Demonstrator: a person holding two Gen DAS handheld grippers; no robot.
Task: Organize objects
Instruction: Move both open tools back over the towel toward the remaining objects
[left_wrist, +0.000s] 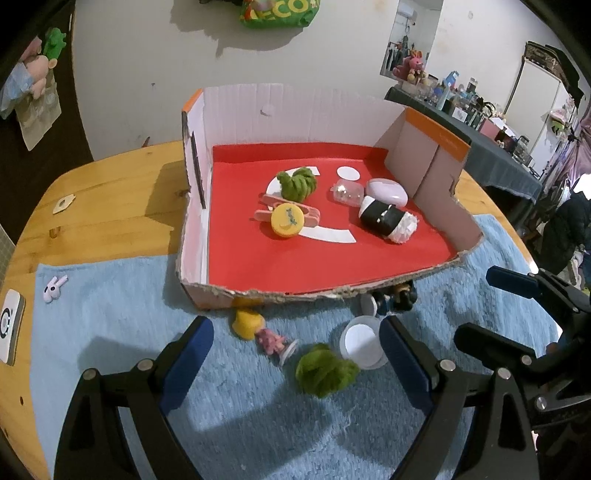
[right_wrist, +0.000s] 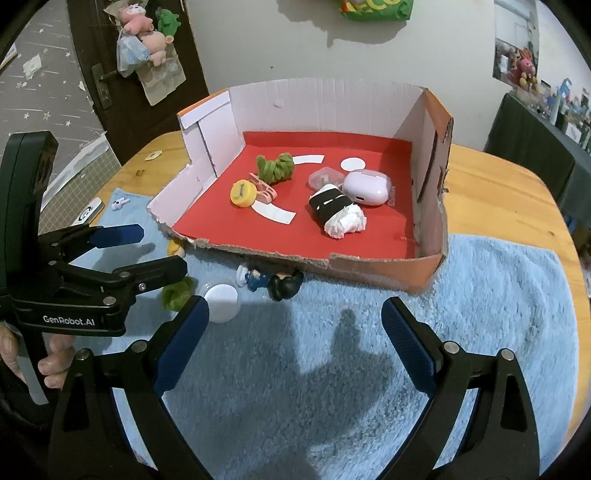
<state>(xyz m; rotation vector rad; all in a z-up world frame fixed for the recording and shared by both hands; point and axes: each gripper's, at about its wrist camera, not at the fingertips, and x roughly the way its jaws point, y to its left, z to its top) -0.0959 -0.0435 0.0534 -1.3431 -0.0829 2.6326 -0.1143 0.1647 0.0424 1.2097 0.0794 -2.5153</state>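
A wooden tabletop carried a blue towel and a red-lined cardboard box at frame centre. In the left wrist view the left gripper spread its fingers wide around a green fuzzy ball, a small doll and a white lid. The right gripper stood open over bare towel.

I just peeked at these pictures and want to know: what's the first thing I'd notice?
Probably the cardboard box with its bright red floor, in the middle of the table. Inside sit a yellow cap and a green fuzzy bundle. In front, on the blue towel, a little yellow-haired doll lies between the open left claw.
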